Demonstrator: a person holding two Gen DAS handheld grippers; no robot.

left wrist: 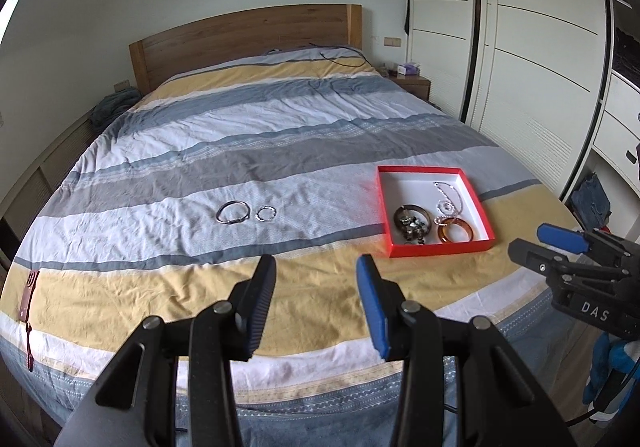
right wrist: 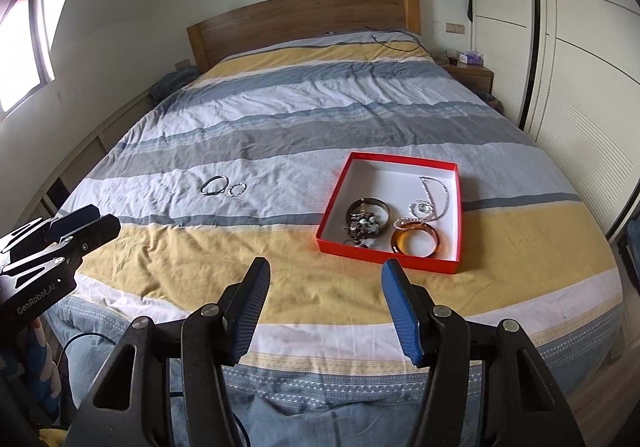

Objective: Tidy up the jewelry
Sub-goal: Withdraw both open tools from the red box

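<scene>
A red box (left wrist: pixel 436 248) (right wrist: pixel 384 255) with a white inside lies on the striped bedspread. It holds an amber bangle (left wrist: pixel 455 230) (right wrist: pixel 416 241), a dark bangle with beads (left wrist: pixel 411 223) (right wrist: pixel 366 221) and a silver chain (left wrist: pixel 450 199) (right wrist: pixel 434 199). A silver bangle (left wrist: pixel 233 211) (right wrist: pixel 214 185) and a small silver ring bracelet (left wrist: pixel 266 213) (right wrist: pixel 237 189) lie side by side on the bedspread left of the box. My left gripper (left wrist: pixel 316 267) (right wrist: pixel 86 221) is open and empty, above the bed's near edge. My right gripper (right wrist: pixel 326 269) (left wrist: pixel 560 243) is open and empty, near the box's front.
The bed (left wrist: pixel 256 151) has a wooden headboard (left wrist: pixel 248 43). White wardrobes (left wrist: pixel 520 47) stand along the right. A nightstand (left wrist: pixel 412 85) sits at the far right corner. A red strap (left wrist: pixel 28 299) lies at the bed's left edge. A black cable (left wrist: pixel 344 59) lies near the pillows.
</scene>
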